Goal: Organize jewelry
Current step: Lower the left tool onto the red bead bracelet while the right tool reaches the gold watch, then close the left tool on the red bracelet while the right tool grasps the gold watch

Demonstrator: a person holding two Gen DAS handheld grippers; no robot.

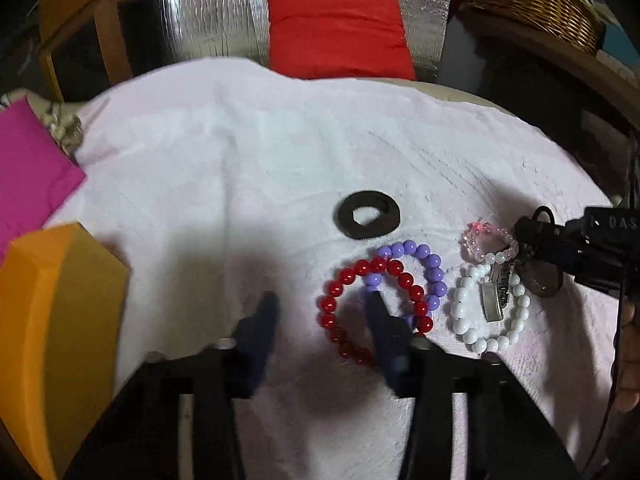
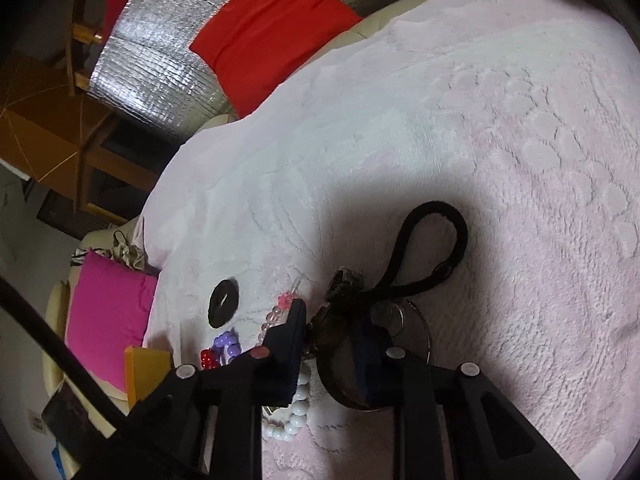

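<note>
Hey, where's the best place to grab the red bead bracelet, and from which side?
Grip the red bracelet on its left arc, coming from above. It lies flat on the pink towel; that arc is bare, while the right arc crosses the purple bracelet. The left gripper already straddles it, one finger inside the loop.

The far and middle stretch of the pink towel (image 1: pixel 240 168) lay bare, giving open passage up to the red cushion (image 1: pixel 336 32). On the left, an orange box (image 1: pixel 60 320) and a magenta cushion (image 1: pixel 28 176) walled the edge. Toward the right, a black ring (image 1: pixel 368 220), the overlapping red bracelet (image 1: pixel 376 308) and purple bracelet (image 1: pixel 424 272), and a white bracelet (image 1: pixel 488 312) crowded together, with the right claw (image 1: pixel 540 248) touching that cluster.
</note>
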